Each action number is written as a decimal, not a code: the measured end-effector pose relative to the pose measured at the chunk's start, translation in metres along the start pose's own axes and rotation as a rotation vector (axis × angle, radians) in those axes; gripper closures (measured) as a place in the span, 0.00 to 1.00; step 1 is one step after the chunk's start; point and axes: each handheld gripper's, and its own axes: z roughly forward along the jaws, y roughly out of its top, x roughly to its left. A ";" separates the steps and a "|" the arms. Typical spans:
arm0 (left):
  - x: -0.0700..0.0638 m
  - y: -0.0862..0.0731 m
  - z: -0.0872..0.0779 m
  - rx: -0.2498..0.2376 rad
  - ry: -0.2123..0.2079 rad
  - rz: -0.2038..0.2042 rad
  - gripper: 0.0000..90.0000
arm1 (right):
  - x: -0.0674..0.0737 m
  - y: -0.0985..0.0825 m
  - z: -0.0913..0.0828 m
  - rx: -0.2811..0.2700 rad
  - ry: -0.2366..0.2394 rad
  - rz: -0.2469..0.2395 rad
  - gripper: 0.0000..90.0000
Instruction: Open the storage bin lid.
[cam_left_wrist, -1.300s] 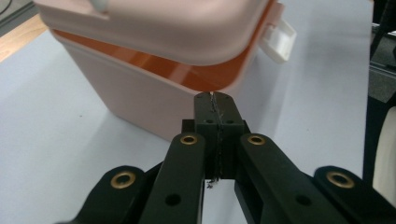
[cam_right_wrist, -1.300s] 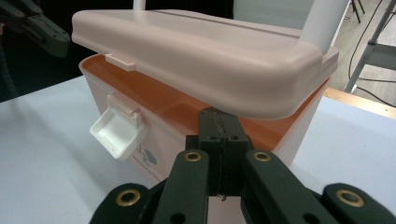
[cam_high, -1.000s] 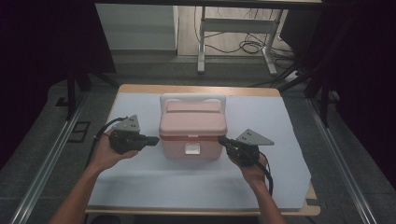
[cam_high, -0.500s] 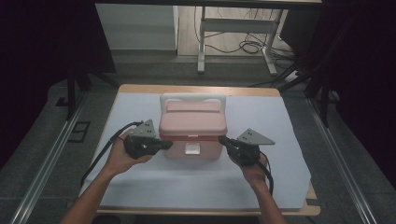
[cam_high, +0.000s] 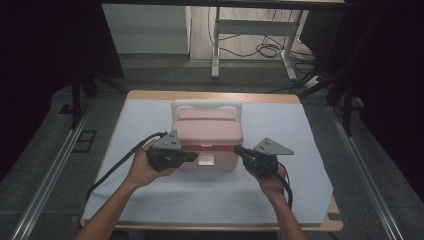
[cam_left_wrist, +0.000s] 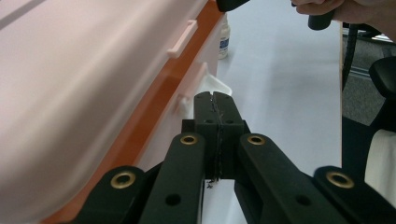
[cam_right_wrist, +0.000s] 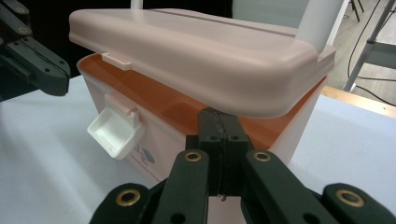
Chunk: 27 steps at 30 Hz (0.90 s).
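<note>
A pink storage box (cam_high: 207, 135) with a white handle (cam_high: 206, 105) stands mid-table. Its lid (cam_right_wrist: 201, 51) sits slightly raised, showing an orange rim (cam_right_wrist: 154, 100). The white front latch (cam_right_wrist: 114, 133) hangs open. My left gripper (cam_high: 192, 156) is shut and empty, its tips (cam_left_wrist: 213, 95) lying along the box's front wall just short of the latch (cam_left_wrist: 217, 86). My right gripper (cam_high: 237, 149) is also shut and empty, its tips (cam_right_wrist: 218, 114) at the box's front right corner, right under the lid's edge. The left gripper (cam_right_wrist: 51, 77) shows beyond the latch in the right gripper view.
The box rests on a white cloth over a wooden table (cam_high: 300, 135). A desk frame and loose cables (cam_high: 260, 47) lie on the floor beyond it. Metal rails (cam_high: 50, 170) run along the floor beside the table.
My left gripper has slid rightwards from the box's left side to its front, towards the latch. The right gripper and the box have stayed put.
</note>
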 end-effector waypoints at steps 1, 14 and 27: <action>0.000 0.000 0.000 0.000 0.000 0.000 1.00 | 0.000 0.000 0.000 0.000 0.000 0.001 1.00; -0.004 0.005 0.021 -0.001 -0.002 0.010 1.00 | -0.001 0.000 0.000 0.000 0.002 0.001 1.00; -0.005 0.003 0.032 0.018 0.021 0.026 1.00 | -0.001 0.000 0.001 0.001 0.003 0.004 1.00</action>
